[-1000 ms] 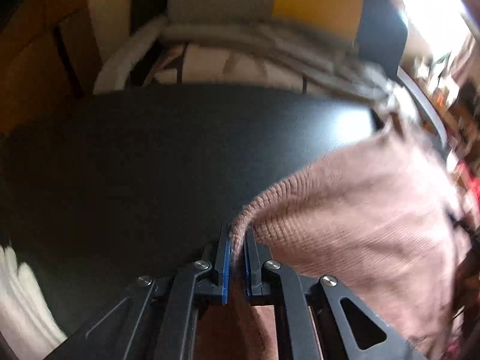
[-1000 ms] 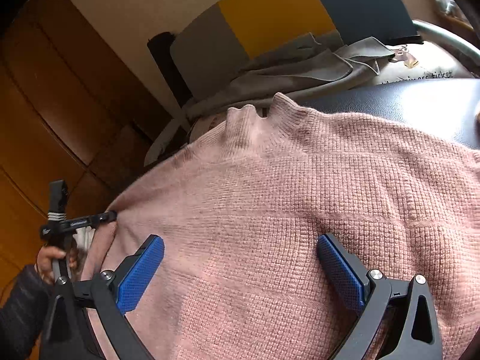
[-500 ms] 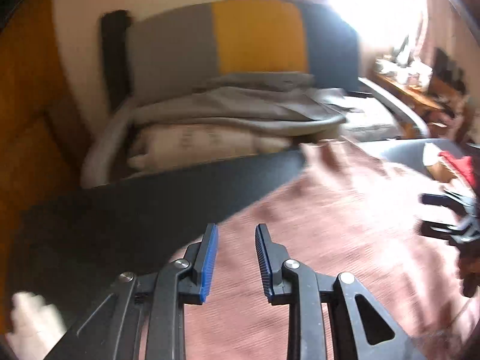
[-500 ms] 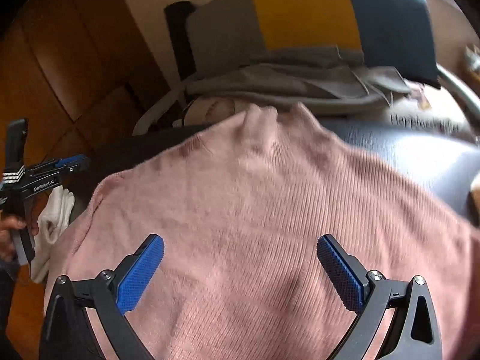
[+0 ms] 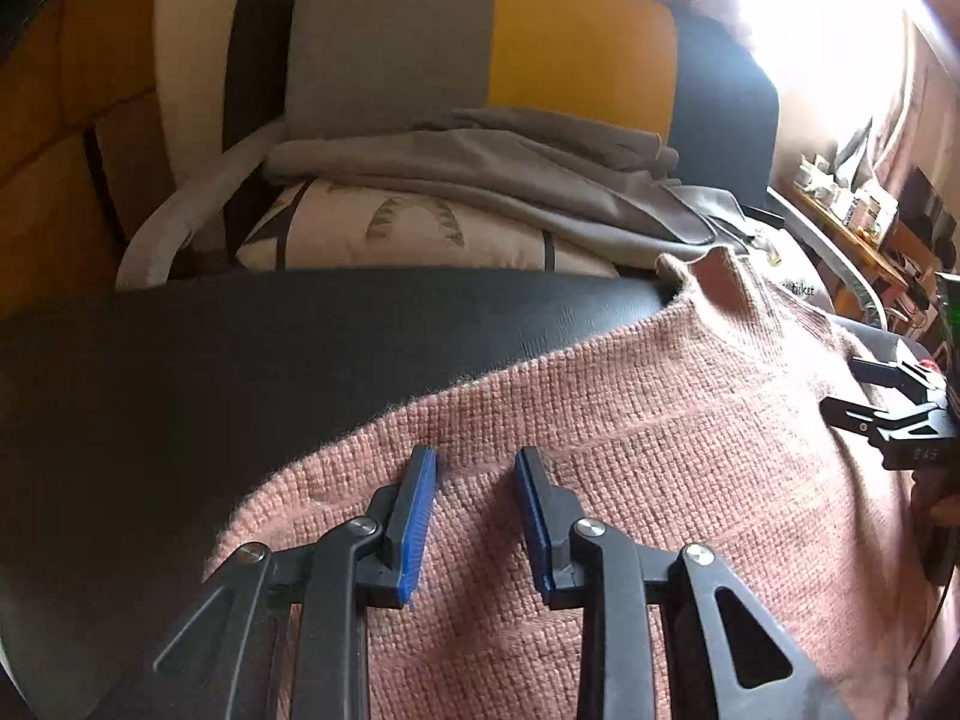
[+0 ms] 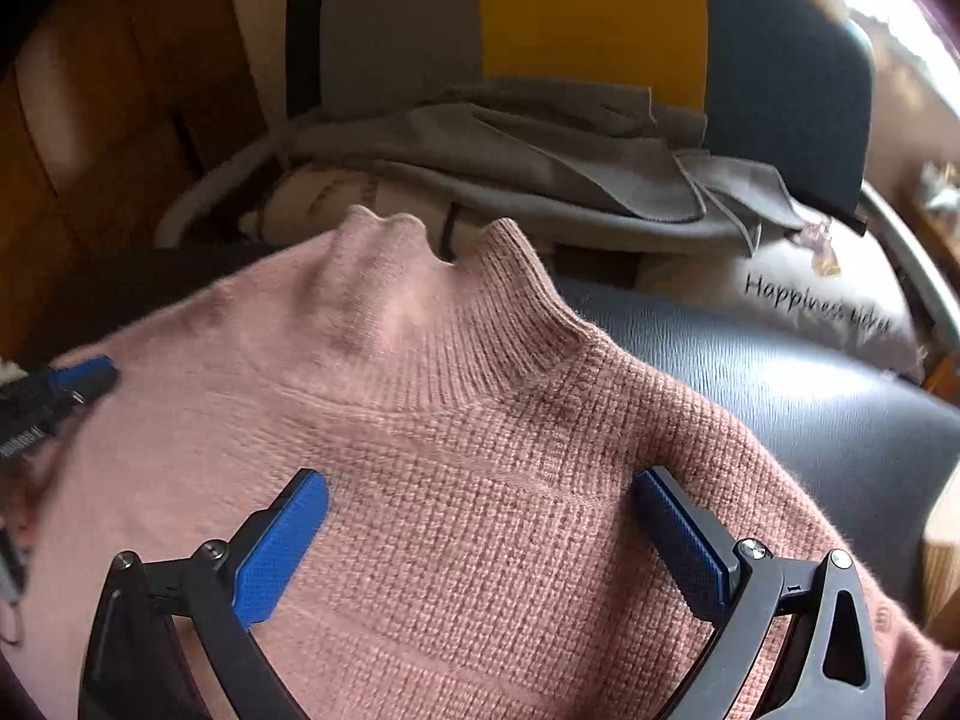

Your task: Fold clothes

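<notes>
Pink sweater (image 5: 690, 480) spread flat on a dark table (image 5: 240, 372), collar (image 6: 480, 300) pointing away from both tongs toward a chair (image 5: 492, 42) heaped with grey cloth (image 5: 480, 162). Left tongs (image 5: 474, 474) low over the sweater's left edge, pitched forward and down, blue pads (image 5: 420, 510) parted by a narrow gap, gripping nothing; knit right under the tips, contact not certain. Bare table just left of and beyond them. Right tongs (image 6: 480, 510) over the sweater's middle, just below the collar, spread wide, pads (image 6: 282, 546) well apart, nothing between them but the knit underneath. Each tool visible from the other's camera: right tongs (image 5: 894, 414) at the sweater's far right side, left tongs (image 6: 54, 396) at its left edge. Printed cushion (image 6: 822, 300) beyond the right tongs, off to the right.
</notes>
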Motion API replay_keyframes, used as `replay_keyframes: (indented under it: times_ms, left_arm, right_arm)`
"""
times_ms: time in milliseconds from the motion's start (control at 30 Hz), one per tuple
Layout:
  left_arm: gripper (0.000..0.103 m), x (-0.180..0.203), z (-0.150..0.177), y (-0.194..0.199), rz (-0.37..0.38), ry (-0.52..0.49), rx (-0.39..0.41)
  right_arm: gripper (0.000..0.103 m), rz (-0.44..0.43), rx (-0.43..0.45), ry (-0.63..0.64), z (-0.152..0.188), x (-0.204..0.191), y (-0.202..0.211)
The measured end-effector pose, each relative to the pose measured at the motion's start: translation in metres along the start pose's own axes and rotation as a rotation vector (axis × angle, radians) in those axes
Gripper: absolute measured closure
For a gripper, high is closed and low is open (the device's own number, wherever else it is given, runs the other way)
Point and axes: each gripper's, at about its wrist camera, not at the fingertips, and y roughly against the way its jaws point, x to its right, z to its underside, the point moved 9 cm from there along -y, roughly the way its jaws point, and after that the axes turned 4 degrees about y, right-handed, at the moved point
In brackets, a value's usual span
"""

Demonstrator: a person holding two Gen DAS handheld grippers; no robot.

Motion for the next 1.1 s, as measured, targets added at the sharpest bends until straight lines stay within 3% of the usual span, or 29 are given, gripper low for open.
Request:
replay_keyframes:
  times_ms: [167, 300, 367, 500, 633, 700, 900, 1033, 1100]
  left_arm:
    - [0.074, -0.005, -0.016, -0.013, 0.038, -0.024, -0.008]
    - [0.075, -0.005, -0.021, -0.005, 0.021, 0.012, -0.049]
    - [0.076, 0.0, -0.022, 0.019, 0.025, 0.044, -0.019]
    - [0.076, 0.031, 0.011, 0.08, 0.138, 0.03, 0.018]
    - [0.076, 0.069, 0.083, 0.129, 0.214, -0.044, -0.026]
    - [0.076, 0.077, 0.117, 0.145, 0.22, -0.076, -0.053]
    - [0.075, 0.082, 0.208, 0.179, 0.209, -0.104, -0.139]
    - [0.072, 0.066, 0.233, 0.198, 0.142, -0.134, -0.087]
    - [0.072, 0.059, 0.237, 0.203, 0.14, -0.106, -0.074]
  right_arm:
    - [0.0, 0.048, 0.004, 0.023, -0.016, 0.012, -0.015]
    - [0.0, 0.038, 0.001, 0.033, -0.019, 0.014, -0.015]
    - [0.0, 0.017, -0.025, 0.053, -0.018, 0.008, -0.006]
    - [0.0, -0.065, 0.03, 0.091, -0.002, -0.028, 0.055]
    - [0.0, -0.194, 0.024, 0.1, 0.054, -0.079, 0.124]
    - [0.0, -0.214, -0.013, 0.11, 0.094, -0.088, 0.149]
    - [0.0, -0.193, -0.124, 0.065, 0.21, -0.093, 0.192]
    - [0.0, -0.143, -0.136, 0.048, 0.262, -0.089, 0.207]
    - [0.0, -0.129, -0.12, 0.03, 0.268, -0.084, 0.212]
